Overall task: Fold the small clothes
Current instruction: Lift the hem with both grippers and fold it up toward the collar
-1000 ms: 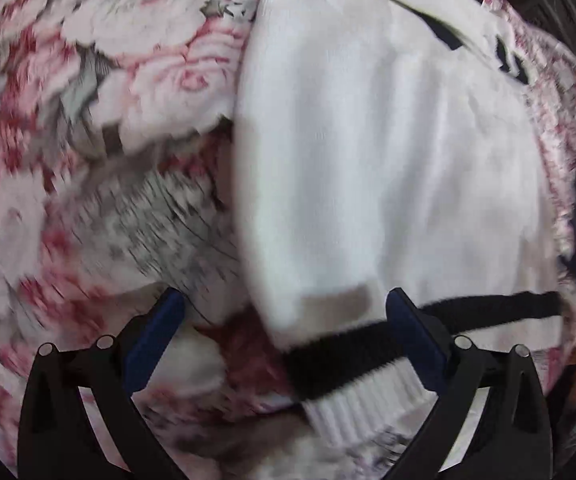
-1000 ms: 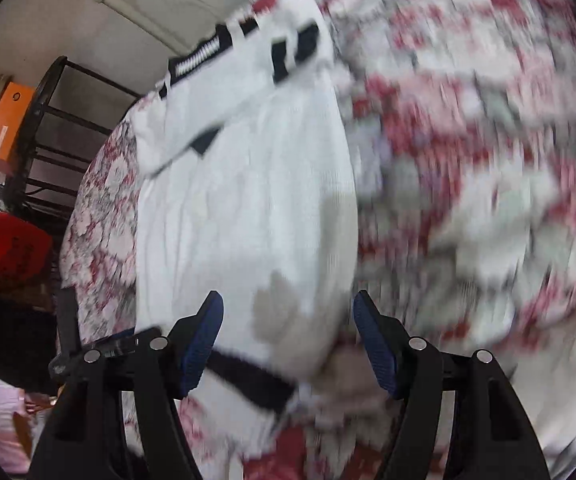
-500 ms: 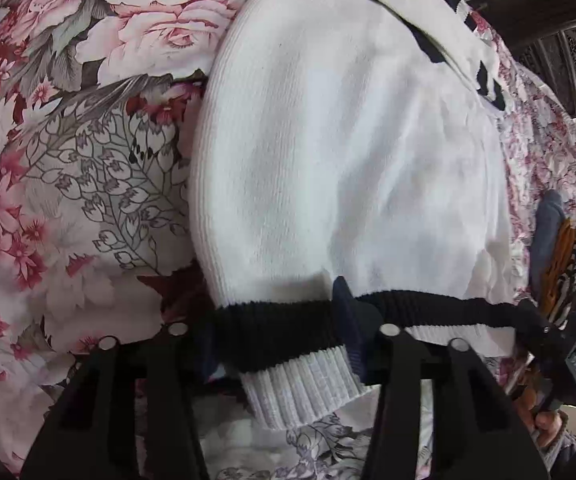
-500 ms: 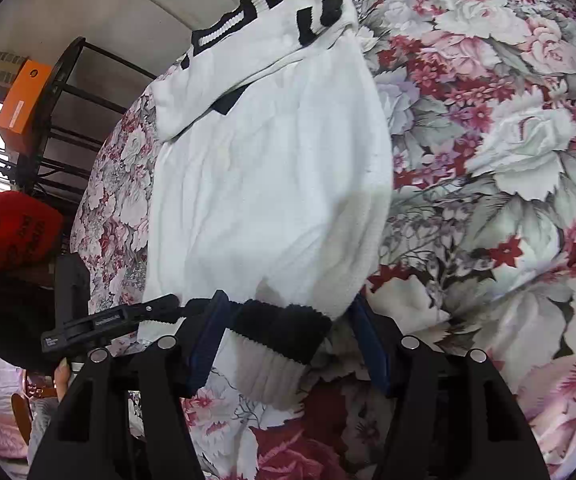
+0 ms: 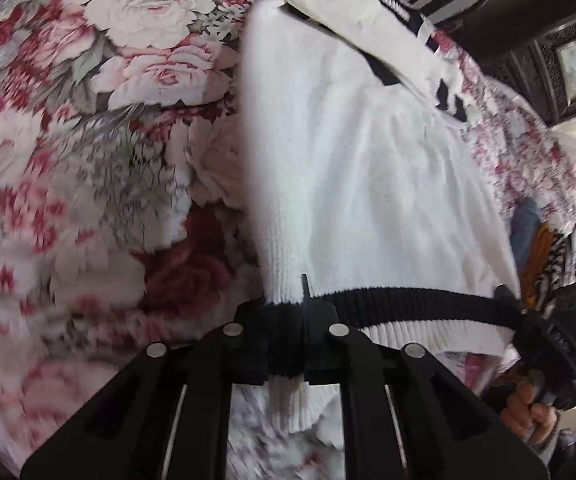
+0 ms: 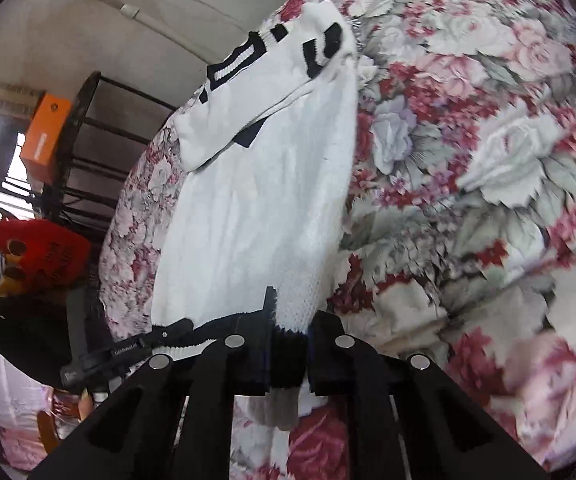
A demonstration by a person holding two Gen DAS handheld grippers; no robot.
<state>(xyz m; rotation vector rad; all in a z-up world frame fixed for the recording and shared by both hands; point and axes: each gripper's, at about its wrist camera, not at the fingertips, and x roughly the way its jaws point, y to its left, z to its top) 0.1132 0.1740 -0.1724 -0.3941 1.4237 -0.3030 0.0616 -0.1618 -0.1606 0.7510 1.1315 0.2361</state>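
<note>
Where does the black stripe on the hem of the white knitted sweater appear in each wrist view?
Left wrist: black stripe runs from bottom centre rightwards.
Right wrist: black stripe is at bottom centre, between the fingers.
Shared landmark: floral bedspread.

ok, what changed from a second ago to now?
Both jaws have just been closing: the left gripper and right gripper now pinch the near corners of the white sweater's black hem band. That hem has lifted slightly. The far end with its folded sleeves stays on the floral bedspread.
</note>
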